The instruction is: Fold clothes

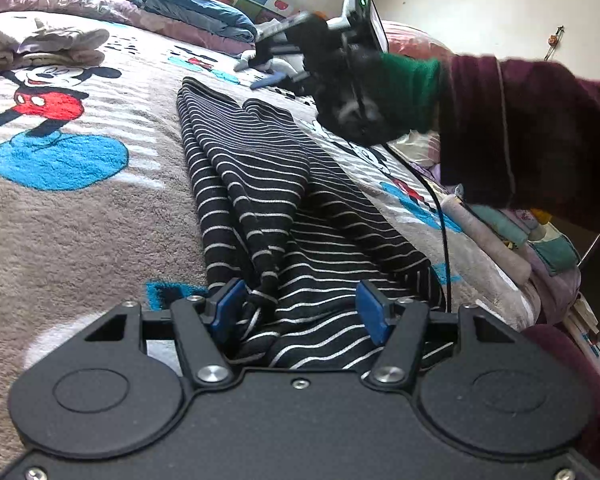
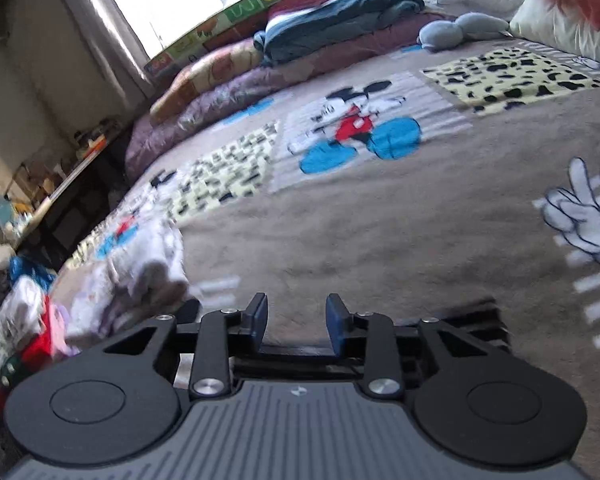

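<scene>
- Garment first: a black knit top with thin white stripes (image 1: pixel 284 216) lies stretched out on the grey fleece cartoon-print blanket (image 1: pixel 80 240) that covers the bed; its long axis runs from the left gripper's fingers away toward the far end of the bed.
- Left gripper (image 1: pixel 300 308), black with blue pads, sits at the near end of the top. Its jaws stand apart, bunched cloth lies between them, and the pads do not seem to press on it.
- Right gripper (image 2: pixel 296 318) also has its jaws parted; only blanket shows between them, with nothing held.
- From the left wrist camera, the right gripper hangs above the blanket beside the far end of the garment, carried by a black-gloved hand (image 1: pixel 352 92) in a maroon sleeve with a green cuff.
- Judgement: each hand is nearer to one end, left to the near hem and right to the far end, so a fold along the long axis would probably bring one end over the other.
- The right-hand view is blurred, so I cannot tell whether its fingertips touch the blanket.
</scene>
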`<control>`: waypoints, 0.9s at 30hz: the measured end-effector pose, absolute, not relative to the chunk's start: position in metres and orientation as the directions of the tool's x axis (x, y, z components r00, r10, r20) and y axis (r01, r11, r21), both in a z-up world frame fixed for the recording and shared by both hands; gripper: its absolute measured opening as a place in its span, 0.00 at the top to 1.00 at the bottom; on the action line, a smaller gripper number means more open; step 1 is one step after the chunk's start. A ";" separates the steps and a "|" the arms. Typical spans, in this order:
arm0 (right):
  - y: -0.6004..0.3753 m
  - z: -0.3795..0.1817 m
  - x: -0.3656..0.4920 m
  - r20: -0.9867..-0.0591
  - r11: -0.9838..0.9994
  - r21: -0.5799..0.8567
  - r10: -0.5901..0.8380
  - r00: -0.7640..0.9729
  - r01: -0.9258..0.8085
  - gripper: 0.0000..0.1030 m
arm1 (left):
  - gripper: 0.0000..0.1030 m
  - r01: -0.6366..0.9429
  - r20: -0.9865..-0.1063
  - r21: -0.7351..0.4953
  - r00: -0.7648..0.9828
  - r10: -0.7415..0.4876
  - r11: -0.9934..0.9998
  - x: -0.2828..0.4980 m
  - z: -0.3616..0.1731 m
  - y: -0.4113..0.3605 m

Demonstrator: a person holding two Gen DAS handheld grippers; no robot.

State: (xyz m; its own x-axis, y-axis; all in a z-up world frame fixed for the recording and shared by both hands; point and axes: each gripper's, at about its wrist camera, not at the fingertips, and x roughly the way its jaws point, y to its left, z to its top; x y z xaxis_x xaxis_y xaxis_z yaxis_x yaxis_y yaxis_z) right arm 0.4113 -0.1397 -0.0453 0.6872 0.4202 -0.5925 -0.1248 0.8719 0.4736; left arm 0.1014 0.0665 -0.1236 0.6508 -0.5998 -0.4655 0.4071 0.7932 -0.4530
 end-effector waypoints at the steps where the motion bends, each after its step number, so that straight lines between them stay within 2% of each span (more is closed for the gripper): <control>1: -0.142 -0.049 0.409 -0.601 0.874 0.468 0.421 0.679 -0.127 0.68 | 0.42 0.407 -0.466 -0.452 0.651 -0.599 0.794 0.101 -0.124 0.066; 18: -0.146 -0.090 0.399 -0.626 0.861 0.476 0.474 0.619 -0.178 0.66 | 0.41 0.409 -0.461 -0.460 0.649 -0.606 0.788 0.102 -0.125 0.067; 19: -0.147 -0.091 0.398 -0.617 0.854 0.488 0.485 0.620 -0.184 0.72 | 0.41 0.409 -0.462 -0.460 0.649 -0.605 0.789 0.102 -0.125 0.067; 20: -0.148 -0.091 0.397 -0.606 0.845 0.500 0.497 0.622 -0.188 0.91 | 0.41 0.408 -0.462 -0.460 0.649 -0.605 0.789 0.102 -0.125 0.067; 27: -0.164 -0.067 0.385 -0.489 0.793 0.572 0.537 0.687 -0.212 0.93 | 0.41 0.374 -0.442 -0.535 0.641 -0.628 0.758 0.105 -0.127 0.075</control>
